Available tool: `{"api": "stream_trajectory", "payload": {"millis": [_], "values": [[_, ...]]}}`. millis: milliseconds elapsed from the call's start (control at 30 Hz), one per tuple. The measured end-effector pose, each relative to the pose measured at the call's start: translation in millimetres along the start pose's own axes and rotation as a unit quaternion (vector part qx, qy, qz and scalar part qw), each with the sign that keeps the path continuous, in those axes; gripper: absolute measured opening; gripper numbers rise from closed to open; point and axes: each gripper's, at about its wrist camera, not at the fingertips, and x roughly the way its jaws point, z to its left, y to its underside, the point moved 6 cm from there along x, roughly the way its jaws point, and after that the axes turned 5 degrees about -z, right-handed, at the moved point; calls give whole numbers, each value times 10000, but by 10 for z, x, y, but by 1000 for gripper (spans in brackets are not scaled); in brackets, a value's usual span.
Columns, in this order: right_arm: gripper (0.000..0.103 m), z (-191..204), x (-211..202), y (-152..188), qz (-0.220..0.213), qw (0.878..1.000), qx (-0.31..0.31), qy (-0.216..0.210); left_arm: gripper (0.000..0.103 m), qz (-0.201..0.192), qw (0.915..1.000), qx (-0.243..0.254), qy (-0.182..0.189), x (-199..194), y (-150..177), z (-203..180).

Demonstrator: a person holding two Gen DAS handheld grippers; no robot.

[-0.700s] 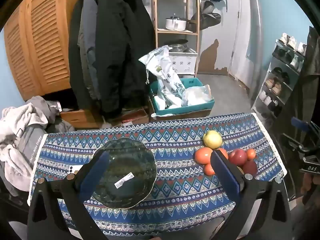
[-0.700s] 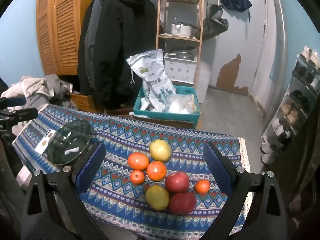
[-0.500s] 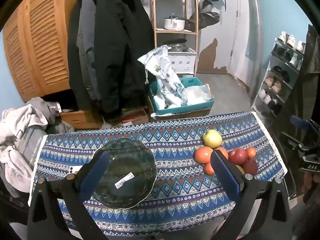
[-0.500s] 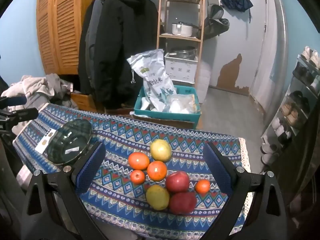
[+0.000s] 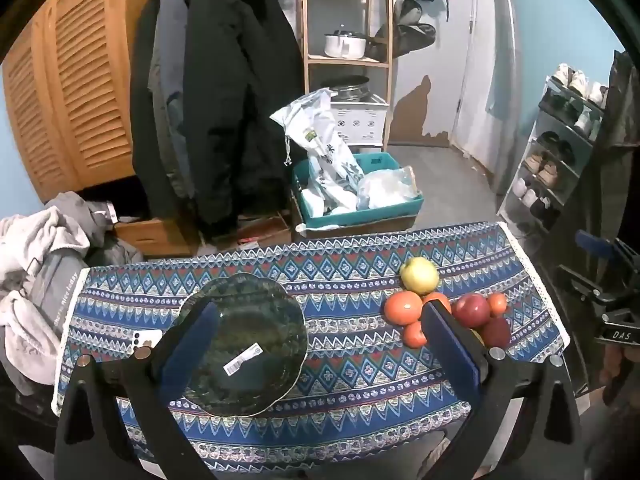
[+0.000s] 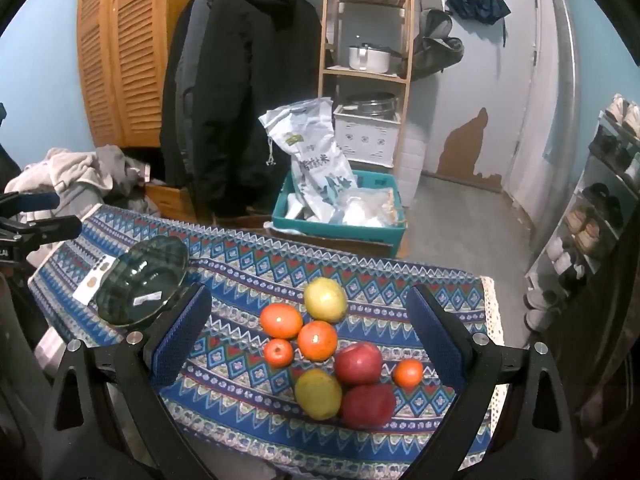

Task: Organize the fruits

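Surroundings: black coats (image 6: 240, 92) hang at 11 o'clock beyond the table; wooden shelf (image 6: 366, 72) at 12 o'clock holds one white pot (image 6: 368, 58); shoe rack (image 6: 600, 216) at 3 o'clock; heap of clothes (image 5: 36, 264) at 9 o'clock in the left view. Nothing lies between either claw and the fruit.

Containers: one teal crate (image 6: 340, 220) on the floor behind the table, holding a printed sack (image 6: 316, 164) and clear bags. One dark glass plate (image 5: 240, 344) on the patterned tablecloth (image 6: 248, 264), bare but for a sticker; a phone (image 5: 146, 338) lies just beside it at 9 o'clock.

Fruit, eight pieces clustered at the cloth's right end: two yellow apples (image 6: 325, 299), two red apples (image 6: 358, 362), four orange-red tomatoes (image 6: 281, 321).

Left gripper (image 5: 316, 344): spread wide, holding nothing, over the plate.
Right gripper (image 6: 308, 338): spread wide, holding nothing, framing the fruit cluster.
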Motion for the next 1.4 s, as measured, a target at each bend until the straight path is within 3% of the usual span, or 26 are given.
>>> {"api": "stream_trajectory", "payload": {"millis": [1400], "values": [[96, 14, -23, -20, 21, 10000, 5, -27, 102, 21, 10000, 41, 73, 1, -5, -60]]}}
